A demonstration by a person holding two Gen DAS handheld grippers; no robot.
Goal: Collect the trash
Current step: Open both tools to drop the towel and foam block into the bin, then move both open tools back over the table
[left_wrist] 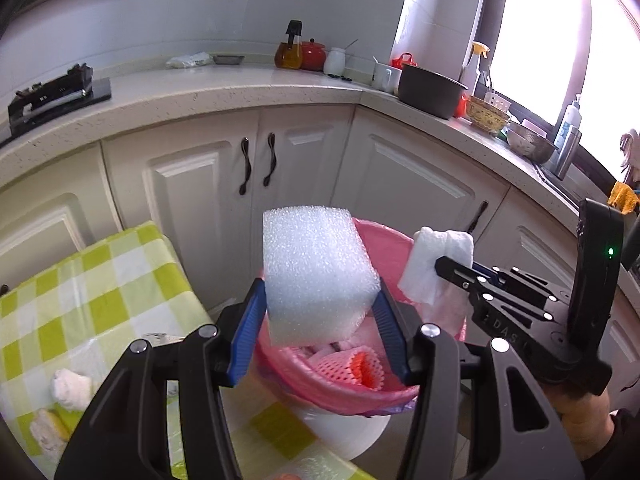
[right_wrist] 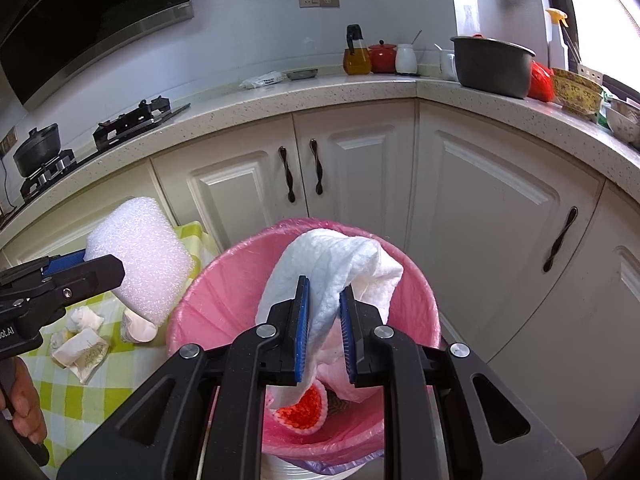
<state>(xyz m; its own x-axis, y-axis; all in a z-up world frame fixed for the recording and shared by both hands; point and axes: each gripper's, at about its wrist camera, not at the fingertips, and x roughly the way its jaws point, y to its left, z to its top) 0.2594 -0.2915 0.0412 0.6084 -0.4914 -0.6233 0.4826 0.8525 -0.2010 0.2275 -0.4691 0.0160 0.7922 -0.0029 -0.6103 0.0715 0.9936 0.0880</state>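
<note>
My left gripper (left_wrist: 320, 300) is shut on a white foam block (left_wrist: 316, 272) and holds it above the near rim of the pink-lined trash bin (left_wrist: 384, 396). The block also shows in the right wrist view (right_wrist: 140, 256), over the table edge left of the bin (right_wrist: 224, 284). My right gripper (right_wrist: 324, 300) is shut on a white paper towel (right_wrist: 340, 264) that hangs over the open bin. In the left wrist view the towel (left_wrist: 436, 268) sits at the right gripper's tip. Pink foam netting (right_wrist: 300, 408) lies inside the bin.
A table with a green checked cloth (left_wrist: 80, 300) stands left of the bin, with several crumpled tissues (right_wrist: 80, 344) on it. White cabinets (right_wrist: 360, 168) and a countertop (right_wrist: 360, 88) with pots, jars and a stove lie behind.
</note>
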